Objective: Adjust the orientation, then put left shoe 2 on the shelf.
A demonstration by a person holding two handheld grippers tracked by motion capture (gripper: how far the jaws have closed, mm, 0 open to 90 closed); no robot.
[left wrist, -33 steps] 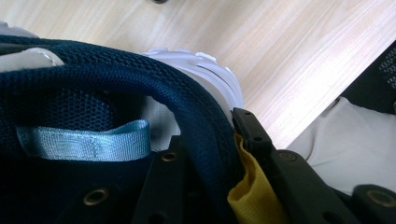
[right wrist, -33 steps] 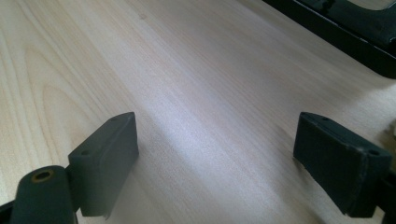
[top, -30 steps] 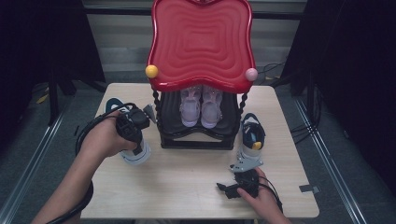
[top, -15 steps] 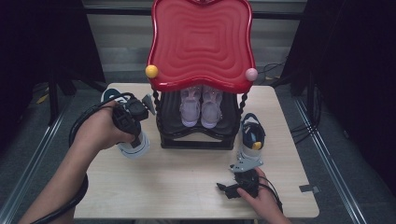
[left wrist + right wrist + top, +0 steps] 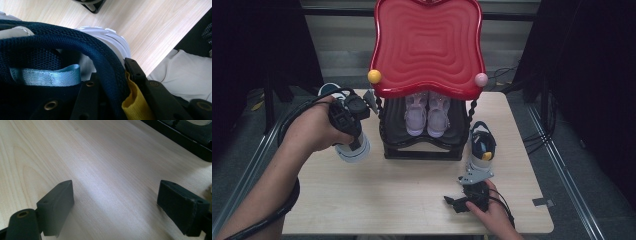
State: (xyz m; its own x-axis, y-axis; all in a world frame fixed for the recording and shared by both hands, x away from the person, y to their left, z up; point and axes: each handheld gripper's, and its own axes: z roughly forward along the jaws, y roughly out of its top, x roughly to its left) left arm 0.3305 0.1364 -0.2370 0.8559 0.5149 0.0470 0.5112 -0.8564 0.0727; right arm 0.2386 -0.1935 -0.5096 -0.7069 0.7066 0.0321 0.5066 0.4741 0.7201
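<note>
The pale wooden worktop (image 5: pixel 412 200) carries a red-topped shoe rack (image 5: pixel 427 50). Just left of the rack, my left gripper (image 5: pixel 349 127) is clamped on the collar of a navy sneaker (image 5: pixel 75 45). My right gripper (image 5: pixel 116 202) rests on the worktop, jaws spread, holding nothing.

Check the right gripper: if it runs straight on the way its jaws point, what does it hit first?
Judging by its own view, the right gripper, jaws open, looks across bare table. Straight on, the black base of the shoe rack probably comes first; depth is hard to judge.
</note>
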